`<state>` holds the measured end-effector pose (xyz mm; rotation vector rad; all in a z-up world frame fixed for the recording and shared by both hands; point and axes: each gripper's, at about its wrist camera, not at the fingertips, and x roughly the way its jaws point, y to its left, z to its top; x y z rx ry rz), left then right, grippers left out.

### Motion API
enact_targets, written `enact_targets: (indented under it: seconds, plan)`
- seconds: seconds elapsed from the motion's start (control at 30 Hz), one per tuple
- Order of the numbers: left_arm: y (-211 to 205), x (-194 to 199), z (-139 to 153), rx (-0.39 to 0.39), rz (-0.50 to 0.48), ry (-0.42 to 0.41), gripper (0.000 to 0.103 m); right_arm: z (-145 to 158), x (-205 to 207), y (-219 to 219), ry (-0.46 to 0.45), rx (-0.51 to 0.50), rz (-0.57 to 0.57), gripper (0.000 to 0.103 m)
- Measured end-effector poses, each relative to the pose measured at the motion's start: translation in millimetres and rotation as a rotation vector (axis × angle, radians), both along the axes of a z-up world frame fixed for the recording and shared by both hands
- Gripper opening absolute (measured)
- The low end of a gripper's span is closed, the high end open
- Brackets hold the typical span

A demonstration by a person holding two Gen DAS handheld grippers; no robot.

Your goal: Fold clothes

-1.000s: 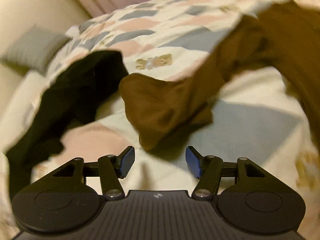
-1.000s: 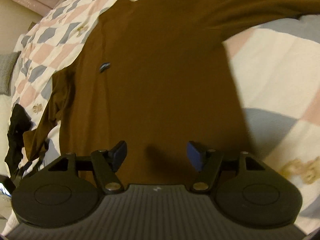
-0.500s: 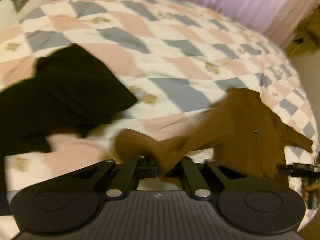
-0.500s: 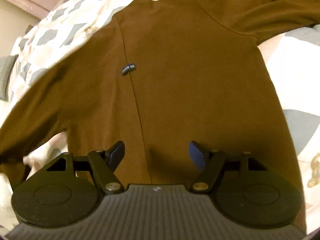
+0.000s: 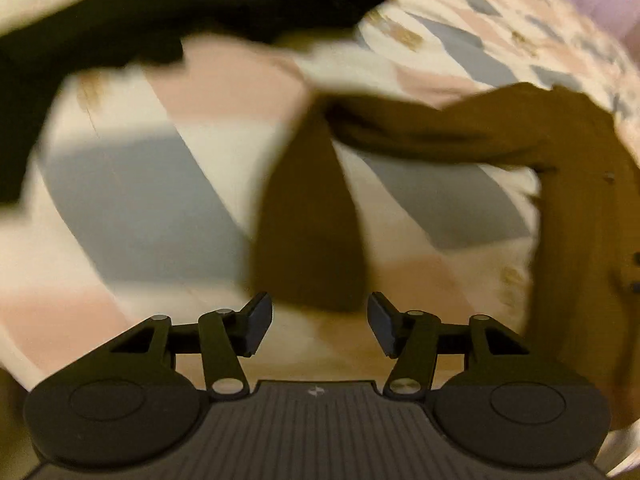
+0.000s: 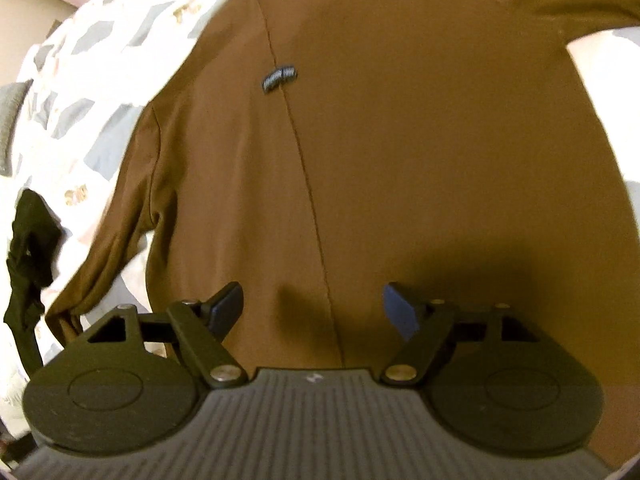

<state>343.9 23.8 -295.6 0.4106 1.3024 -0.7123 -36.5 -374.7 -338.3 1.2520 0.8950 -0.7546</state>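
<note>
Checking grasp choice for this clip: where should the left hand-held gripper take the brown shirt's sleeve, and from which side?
Probably at the sleeve's cuff end, which lies just ahead of the open left hand-held gripper. Come straight forward and low along the patterned quilt: the cuff's free edge faces the fingers, while the rest bends away toward the brown shirt.

Shirt point(image 6: 400, 140) lies spread flat on the quilt point(image 6: 112, 52), body directly ahead of the right gripper point(image 6: 313, 310), small tag point(image 6: 279, 78) near its centre seam. One sleeve point(image 5: 308, 220) runs out over the quilt point(image 5: 120, 200) to just in front of the left gripper point(image 5: 319, 320), not between its fingers. Second garment point(image 5: 120, 12) sits on the quilt beyond that sleeve, apart from the shirt. Pillow point(image 6: 8, 120) at far left edge.
</note>
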Motion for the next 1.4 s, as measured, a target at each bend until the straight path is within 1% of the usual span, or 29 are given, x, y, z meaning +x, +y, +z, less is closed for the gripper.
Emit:
enact_targets:
  seconds: [0.07,0.1,0.17,0.23,0.3,0.33,0.37,0.4,0.43,0.47,0.5,0.53,0.57,0.6,0.67,0.73,0.77,0.8,0.83,0.87,0.9,0.93,1.0,1.1,1.17,1.23,1.27,1.33,1.4]
  plan:
    - [10.1,-12.3,-25.9,-0.054,0.148,0.046,0.055,2.0,6.5,3.8,-0.004,-0.006,0.023,0.075]
    - [17.1,-11.1,-38.5,-0.088,0.246,0.079,0.055,3.7,11.3,5.0,-0.004,-0.013,0.044,0.075]
    - [32.9,-5.8,-60.6,-0.166,0.444,0.116,0.054,7.6,19.9,8.2,0.003,-0.031,0.096,0.075]
    - [46.9,-1.4,-71.5,-0.266,0.608,0.089,0.054,11.4,26.9,11.6,0.01,-0.045,0.138,0.075]
    - [53.6,0.9,-78.1,-0.346,0.699,0.075,0.054,13.5,34.3,13.6,0.01,-0.056,0.162,0.075]
    - [56.6,2.3,-81.5,-0.393,0.744,0.085,0.054,13.9,36.4,14.7,0.008,-0.056,0.17,0.075]
    - [59.4,3.7,-83.9,-0.444,0.782,0.103,0.047,14.1,38.4,15.8,0.006,-0.055,0.176,0.075]
    - [60.6,5.4,-85.3,-0.479,0.803,0.117,0.039,13.9,40.2,17.3,0.004,-0.053,0.178,0.075]
    - [58.9,7.5,-85.0,-0.485,0.796,0.123,0.035,13.7,41.9,18.7,0.002,-0.05,0.181,0.075]
    - [57.1,9.6,-84.7,-0.491,0.789,0.13,0.021,13.5,43.6,20.1,0.0,-0.048,0.183,0.075]
    - [55.4,11.7,-84.4,-0.498,0.782,0.136,0.015,13.1,45.4,21.8,-0.002,-0.045,0.185,0.075]
    - [53.6,13.8,-84.1,-0.504,0.774,0.142,0.015,12.0,47.6,24.0,-0.005,-0.041,0.185,0.075]
    - [51.9,16.0,-83.8,-0.51,0.767,0.149,0.018,11.2,49.6,25.8,-0.01,-0.039,0.184,0.075]
    - [50.2,18.1,-83.5,-0.516,0.76,0.155,0.028,10.3,51.6,27.6,-0.015,-0.037,0.183,0.075]
    - [46.7,22.3,-82.8,-0.529,0.745,0.167,0.041,8.1,55.5,30.3,-0.024,-0.034,0.179,0.075]
    - [39.8,21.7,-88.2,-0.531,0.746,0.181,0.038,7.7,59.7,32.7,-0.035,-0.033,0.178,0.075]
    - [34.5,21.4,-90.2,-0.526,0.742,0.193,0.012,8.5,61.5,33.6,-0.039,-0.038,0.181,0.075]
    - [29.3,22.5,-89.0,-0.523,0.731,0.207,0.0,10.3,62.8,34.0,-0.04,-0.046,0.186,0.075]
    - [24.2,24.9,-85.4,-0.52,0.712,0.214,0.0,12.6,63.7,33.8,-0.04,-0.058,0.193,0.075]
    - [18.9,29.8,-75.9,-0.518,0.676,0.201,0.0,14.2,64.2,33.4,-0.038,-0.068,0.197,0.075]
    - [12.7,36.3,-59.9,-0.518,0.62,0.167,0.0,14.7,63.9,32.1,-0.037,-0.072,0.195,0.075]
    - [4.9,45.1,-37.5,-0.519,0.547,0.111,0.0,15.3,63.6,30.9,-0.035,-0.075,0.193,0.075]
    - [-9.3,64.6,5.3,-0.506,0.415,-0.024,0.0,14.3,62.6,27.9,-0.038,-0.071,0.176,0.075]
    - [-31.8,110.0,52.7,-0.468,0.263,-0.219,0.0,11.9,64.9,25.0,-0.056,-0.058,0.15,0.075]
    - [-49.3,138.1,70.8,-0.389,0.182,-0.327,0.001,12.7,68.8,25.3,-0.07,-0.059,0.155,0.075]
    - [-70.7,161.1,78.2,-0.297,0.12,-0.405,0.004,13.6,72.7,25.6,-0.077,-0.064,0.169,0.075]
    - [-74.3,171.7,73.4,-0.257,0.11,-0.419,0.007,13.9,74.0,25.5,-0.074,-0.069,0.176,0.075]
    - [-71.8,184.5,61.1,-0.196,0.121,-0.386,0.011,13.2,73.9,24.6,-0.065,-0.073,0.179,0.075]
    - [-65.2,184.4,47.1,-0.191,0.149,-0.324,0.026,10.9,70.3,22.9,-0.061,-0.066,0.166,0.075]
